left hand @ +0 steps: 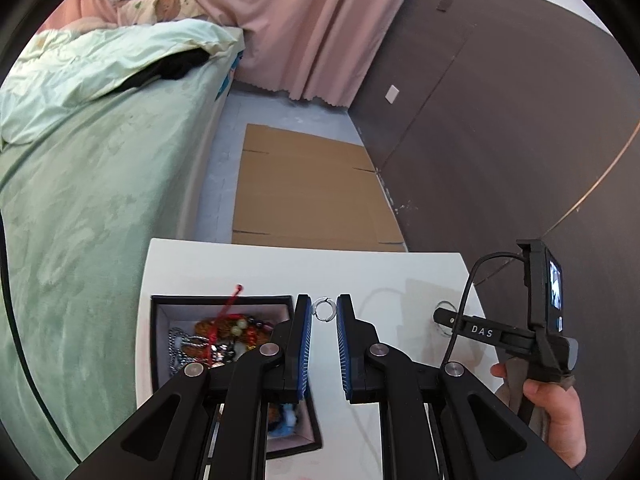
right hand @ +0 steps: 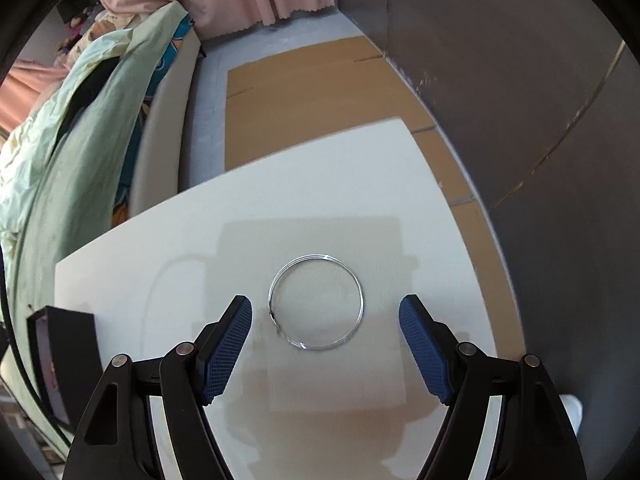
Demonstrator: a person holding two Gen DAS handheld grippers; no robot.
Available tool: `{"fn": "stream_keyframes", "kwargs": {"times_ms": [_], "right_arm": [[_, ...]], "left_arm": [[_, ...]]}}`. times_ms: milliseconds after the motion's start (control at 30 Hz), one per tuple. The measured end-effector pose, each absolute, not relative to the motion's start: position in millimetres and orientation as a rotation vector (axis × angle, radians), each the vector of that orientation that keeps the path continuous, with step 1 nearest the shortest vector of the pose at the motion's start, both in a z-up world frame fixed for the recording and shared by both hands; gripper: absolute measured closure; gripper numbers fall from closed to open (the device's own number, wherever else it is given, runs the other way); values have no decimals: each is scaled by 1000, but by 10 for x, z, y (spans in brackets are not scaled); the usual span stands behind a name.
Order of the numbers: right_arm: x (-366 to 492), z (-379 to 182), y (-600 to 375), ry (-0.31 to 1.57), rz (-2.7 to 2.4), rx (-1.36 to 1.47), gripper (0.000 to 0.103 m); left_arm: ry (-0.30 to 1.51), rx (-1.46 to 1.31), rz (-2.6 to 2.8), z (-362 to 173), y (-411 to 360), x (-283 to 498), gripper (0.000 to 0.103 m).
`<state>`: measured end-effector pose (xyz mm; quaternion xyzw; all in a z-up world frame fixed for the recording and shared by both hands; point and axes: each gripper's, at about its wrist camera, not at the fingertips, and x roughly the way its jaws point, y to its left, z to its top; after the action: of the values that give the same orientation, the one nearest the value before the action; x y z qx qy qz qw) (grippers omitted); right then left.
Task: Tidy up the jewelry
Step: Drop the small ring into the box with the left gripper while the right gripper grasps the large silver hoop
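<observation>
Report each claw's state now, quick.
Left claw: shut on a small silver ring.
Right claw: open, empty, above a wire bangle.

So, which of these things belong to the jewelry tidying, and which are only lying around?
Belong to the job:
small ring, pinched in the left gripper
thin bangle on the table, under the open right gripper
jewelry box

Only lying around:
flat cardboard
bed
pink curtain

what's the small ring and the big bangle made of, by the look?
Small ring: silvery polished metal, seemingly; bright glints, with a gap at the top. Bangle: thin shiny metal wire, apparently several loops stacked; sharp highlights along the rim. The alloy can't be told for either.
</observation>
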<state>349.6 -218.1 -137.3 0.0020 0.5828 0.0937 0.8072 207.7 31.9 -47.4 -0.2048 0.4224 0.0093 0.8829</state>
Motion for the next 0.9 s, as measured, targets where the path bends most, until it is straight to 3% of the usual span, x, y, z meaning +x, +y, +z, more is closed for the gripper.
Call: {"fn": "stream_keyframes", "kwargs": {"times_ms": [133, 300, 733, 767, 867, 900], "right_arm": [[3481, -1403, -1950, 1255, 156, -162, 27], [3462, -1338, -1886, 1257, 205, -182, 52], [3172, -1104, -1957, 1223, 335, -73, 54], [3136, -1077, -1954, 1215, 347, -68, 54], [3003, -1002, -1938, 1193, 376, -49, 54], [2951, -963, -1935, 1181, 388, -42, 54]], "left_arm": [[897, -460, 21, -523, 455, 2114, 90], [919, -470, 40, -579, 583, 2134, 90], [993, -506, 44, -703, 616, 2047, 88], [1003, -519, 41, -720, 628, 2037, 82], [1009, -556, 33, -741, 657, 1970, 35], [989, -561, 39, -712, 668, 1926, 29]]}}
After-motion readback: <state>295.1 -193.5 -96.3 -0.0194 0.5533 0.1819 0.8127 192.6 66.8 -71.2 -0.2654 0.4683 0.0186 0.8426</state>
